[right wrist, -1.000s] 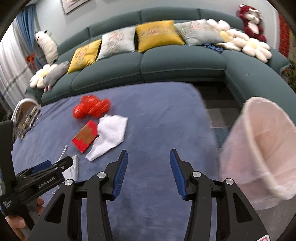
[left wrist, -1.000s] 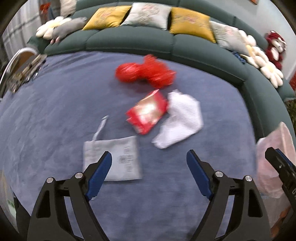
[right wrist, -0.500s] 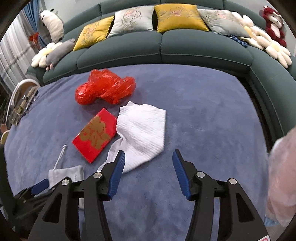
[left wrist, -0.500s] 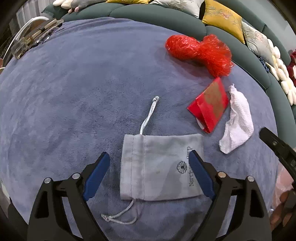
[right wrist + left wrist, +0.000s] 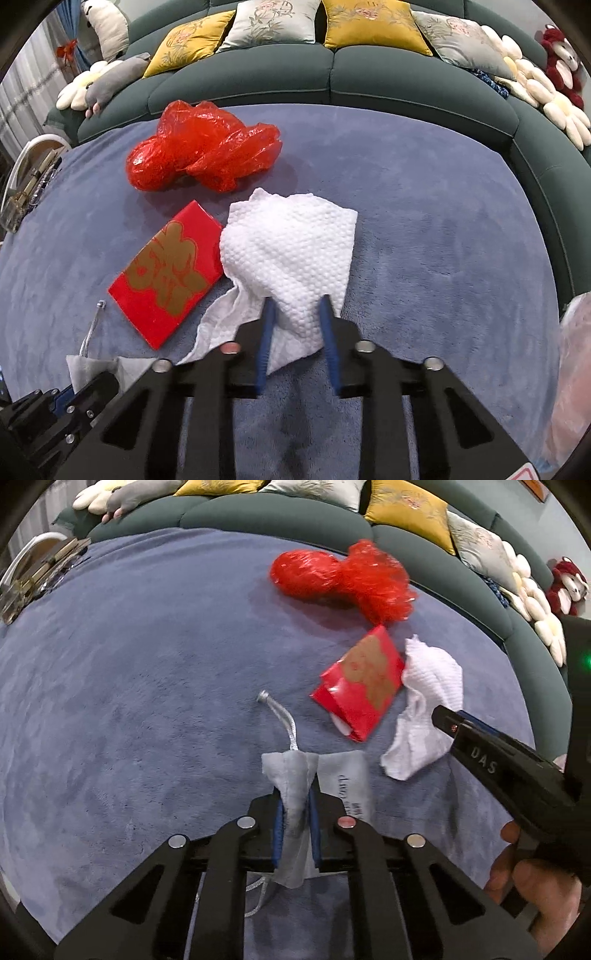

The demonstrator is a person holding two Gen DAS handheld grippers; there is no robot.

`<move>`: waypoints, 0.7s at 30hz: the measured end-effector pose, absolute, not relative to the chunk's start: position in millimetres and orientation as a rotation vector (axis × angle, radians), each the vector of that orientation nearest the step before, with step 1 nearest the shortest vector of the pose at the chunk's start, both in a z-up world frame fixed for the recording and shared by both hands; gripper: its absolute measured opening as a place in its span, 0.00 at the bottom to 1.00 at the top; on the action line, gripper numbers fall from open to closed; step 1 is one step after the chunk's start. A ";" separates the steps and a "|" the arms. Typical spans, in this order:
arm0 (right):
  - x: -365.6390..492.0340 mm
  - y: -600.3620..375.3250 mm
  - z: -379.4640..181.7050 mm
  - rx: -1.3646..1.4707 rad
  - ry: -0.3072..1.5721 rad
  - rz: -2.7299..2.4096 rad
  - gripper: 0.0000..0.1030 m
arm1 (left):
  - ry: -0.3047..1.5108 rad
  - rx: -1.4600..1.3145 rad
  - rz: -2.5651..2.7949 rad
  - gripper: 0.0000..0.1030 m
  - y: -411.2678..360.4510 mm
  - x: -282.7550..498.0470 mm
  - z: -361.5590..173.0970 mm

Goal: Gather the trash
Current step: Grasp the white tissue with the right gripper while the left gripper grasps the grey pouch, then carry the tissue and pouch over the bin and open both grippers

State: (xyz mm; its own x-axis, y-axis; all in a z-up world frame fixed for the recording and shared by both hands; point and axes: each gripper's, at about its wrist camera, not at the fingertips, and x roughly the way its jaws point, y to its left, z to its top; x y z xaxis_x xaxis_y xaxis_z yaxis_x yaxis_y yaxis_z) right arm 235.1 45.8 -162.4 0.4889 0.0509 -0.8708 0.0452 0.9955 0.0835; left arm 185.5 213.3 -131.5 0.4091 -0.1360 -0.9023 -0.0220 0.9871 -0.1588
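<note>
blue-grey carpet (image 5: 147, 701) spreads in front of a curved green sofa (image 5: 332, 74) lined with cushions. left gripper (image 5: 294, 812) is clamped on a bunched fold of the grey drawstring pouch (image 5: 295, 771), its cord trailing across the pile. right gripper (image 5: 297, 321) has its blue fingers (image 5: 266, 332) closed in against the white paper towel (image 5: 291, 243), pinching its lower part. just beside the towel lies the red envelope (image 5: 170, 269), with the crumpled red plastic bag (image 5: 203, 151) nearer the sofa.

Matt grey cloth pouch (image 5: 295, 786), dimpled white paper towel (image 5: 291, 251), glossy crinkled red plastic bag (image 5: 203, 147), plush blue carpet (image 5: 424, 221).
</note>
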 end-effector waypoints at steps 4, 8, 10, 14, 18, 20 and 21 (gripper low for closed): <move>225.2 35.7 -154.9 0.137 1.043 0.007 0.04 | 1.138 -0.149 -0.094 0.10 202.0 181.7 -122.6; 208.3 20.8 -136.0 0.171 1.000 0.000 0.03 | 1.120 -0.132 -0.140 0.10 184.7 176.4 -108.3; 197.3 6.9 -121.8 0.196 0.969 -0.011 0.03 | 1.107 -0.120 -0.162 0.10 171.6 174.1 -99.3; 178.8 -22.1 -96.0 0.227 0.914 -0.045 0.03 | 1.071 -0.092 -0.230 0.10 137.0 166.9 -77.4; 157.5 -60.4 -68.7 0.252 0.854 -0.095 0.03 | 1.033 -0.055 -0.305 0.10 95.2 159.4 -56.2; 144.8 -80.3 -55.5 0.257 0.823 -0.125 0.04 | 1.020 -0.036 -0.343 0.10 74.5 156.1 -47.7; 140.2 -88.1 -51.9 0.259 0.812 -0.136 0.04 | 1.010 -0.023 -0.364 0.10 61.8 153.7 -42.7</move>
State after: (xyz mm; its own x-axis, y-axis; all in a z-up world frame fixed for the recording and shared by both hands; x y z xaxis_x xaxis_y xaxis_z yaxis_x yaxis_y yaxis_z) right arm 140.2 -88.1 -51.9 0.6814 -0.0210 -0.7317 0.2189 0.9597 0.1763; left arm 153.7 61.8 -42.7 0.4772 -0.3086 -0.8229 0.2874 0.9396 -0.1857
